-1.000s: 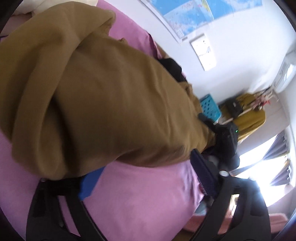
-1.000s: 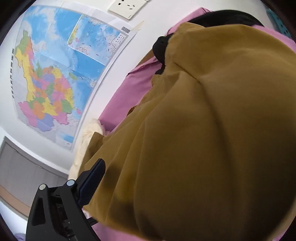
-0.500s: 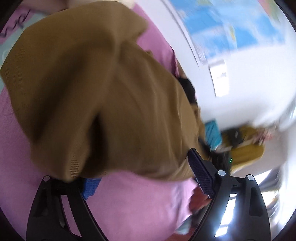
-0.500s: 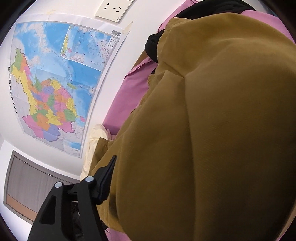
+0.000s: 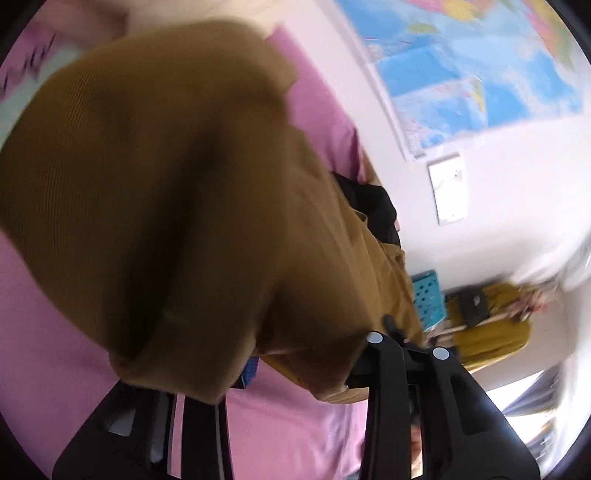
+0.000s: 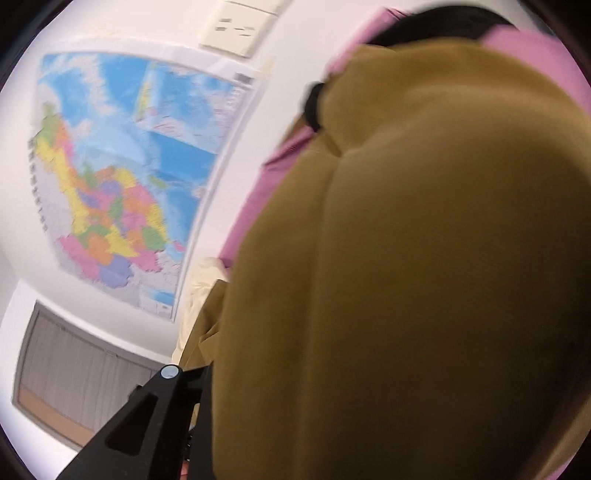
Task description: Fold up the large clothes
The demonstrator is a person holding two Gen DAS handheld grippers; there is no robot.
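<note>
My left gripper is closing on the brown garment, and its cloth fills the gap between my fingers; one blue pad shows under a hanging fold, the other black finger presses into the hem from the far side. Whether the pads have fully bitten I cannot tell, as the fabric hides the contact. The garment lies heaped on the pink bed sheet, its bulk rising toward the wall map. A black piece of clothing peeks out from behind the garment, on the side nearest the wall socket. Beyond the garment's far edge sits a blue perforated basket and a yellow cloth draped over something.

My right gripper is closing too. Only one black finger shows; the brown garment swamps the rest of it, so the grip itself is hidden. The wall map hangs beside the garment, with a socket above it and the pink sheet between.
</note>
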